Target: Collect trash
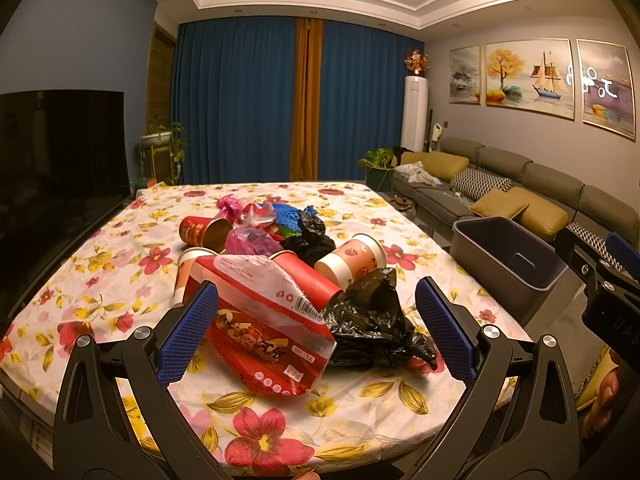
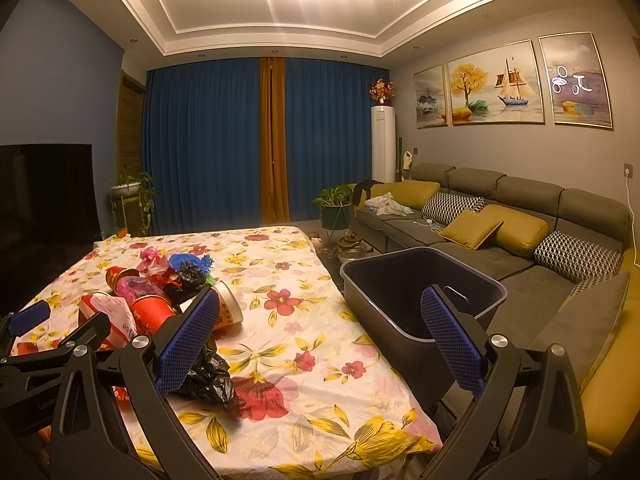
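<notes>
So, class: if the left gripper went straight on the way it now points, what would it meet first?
Most likely the red plastic package: it lies between the open left gripper fingers, nearest the camera, though depth is uncertain.

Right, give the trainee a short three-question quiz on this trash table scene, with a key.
1. True or false: the grey bin stands on the floral tablecloth.
2. Which item lies nearest the left gripper? A) red plastic package B) blue mesh bag C) pink bag
3. Fill in: the jaws of the right gripper are ____, holding nothing.

Key
1. False: it sits off the table's right side, towards the sofa.
2. A
3. open
</notes>
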A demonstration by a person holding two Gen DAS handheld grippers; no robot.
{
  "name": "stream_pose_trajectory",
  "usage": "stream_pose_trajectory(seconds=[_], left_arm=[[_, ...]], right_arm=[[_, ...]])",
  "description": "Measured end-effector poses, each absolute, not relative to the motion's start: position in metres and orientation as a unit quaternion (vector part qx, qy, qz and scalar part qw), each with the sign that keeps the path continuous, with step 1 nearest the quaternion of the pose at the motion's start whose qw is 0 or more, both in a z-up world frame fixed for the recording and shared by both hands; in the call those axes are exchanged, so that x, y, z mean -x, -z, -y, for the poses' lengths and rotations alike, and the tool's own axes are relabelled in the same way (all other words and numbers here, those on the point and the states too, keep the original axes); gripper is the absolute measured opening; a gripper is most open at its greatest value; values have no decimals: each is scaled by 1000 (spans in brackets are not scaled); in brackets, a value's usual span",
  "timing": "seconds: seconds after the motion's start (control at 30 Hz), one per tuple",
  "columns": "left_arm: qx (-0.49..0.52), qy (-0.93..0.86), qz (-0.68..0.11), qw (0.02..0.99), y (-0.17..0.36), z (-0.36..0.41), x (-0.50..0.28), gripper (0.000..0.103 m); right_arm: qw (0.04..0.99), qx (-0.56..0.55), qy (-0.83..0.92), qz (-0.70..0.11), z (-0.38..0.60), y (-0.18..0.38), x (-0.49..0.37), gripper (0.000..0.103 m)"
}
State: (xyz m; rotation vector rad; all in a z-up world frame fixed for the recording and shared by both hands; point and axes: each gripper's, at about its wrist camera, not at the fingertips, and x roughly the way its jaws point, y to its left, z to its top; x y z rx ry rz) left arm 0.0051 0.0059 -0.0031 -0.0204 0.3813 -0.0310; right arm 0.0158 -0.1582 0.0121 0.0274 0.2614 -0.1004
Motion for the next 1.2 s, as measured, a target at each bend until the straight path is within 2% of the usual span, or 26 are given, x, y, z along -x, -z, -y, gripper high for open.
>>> stream_pose_trajectory(seconds=[1.2], left_arm=[[15, 14, -184, 983, 10, -3, -9, 97]], right_arm=[[991, -15, 40, -129, 157, -4, -24, 98]])
